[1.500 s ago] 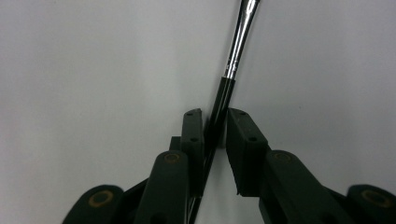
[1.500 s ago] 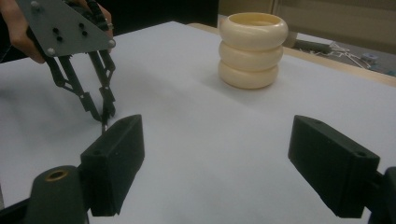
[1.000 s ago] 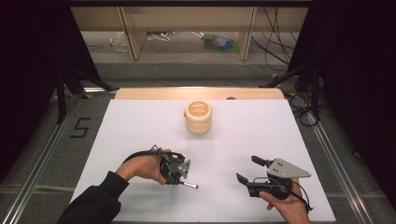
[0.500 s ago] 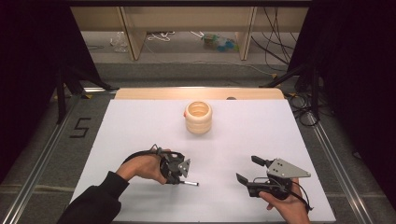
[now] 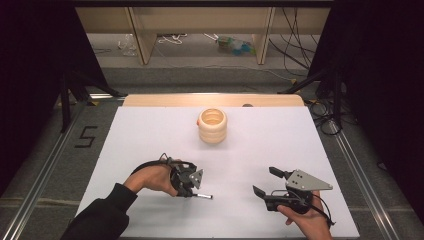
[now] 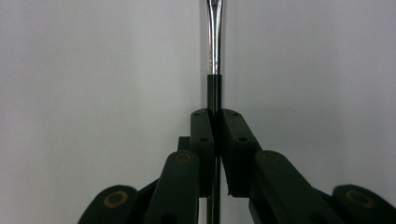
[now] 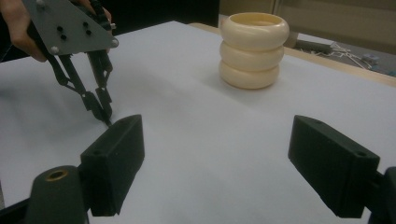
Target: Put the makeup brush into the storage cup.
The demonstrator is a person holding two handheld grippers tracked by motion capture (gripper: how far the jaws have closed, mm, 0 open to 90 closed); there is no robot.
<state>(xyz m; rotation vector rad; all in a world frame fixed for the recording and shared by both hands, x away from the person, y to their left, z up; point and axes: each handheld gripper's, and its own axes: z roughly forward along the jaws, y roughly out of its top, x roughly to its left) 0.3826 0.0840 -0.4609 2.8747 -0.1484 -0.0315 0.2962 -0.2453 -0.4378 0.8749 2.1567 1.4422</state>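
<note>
Slim brush pinched near the tabletop's front edge

The brush (image 6: 213, 46) is clenched in the left gripper (image 5: 192, 189); the right gripper (image 5: 266, 184) is held released. A lift toward the ringed holder (image 5: 212, 125) at the back edge seems called for.

Readable marks, one entry:

1. Numeral "5" (image 5: 86, 136), black, on the grey floor strip to the left of my white table (image 5: 150, 135), near its far left corner, seen from the high view. It is a blocky, squared figure and stands alone, with no other characters beside it.

Nothing else legible from where I stand: I can read no lettering, brand or label on the table surface or on anything lying on it.
</note>
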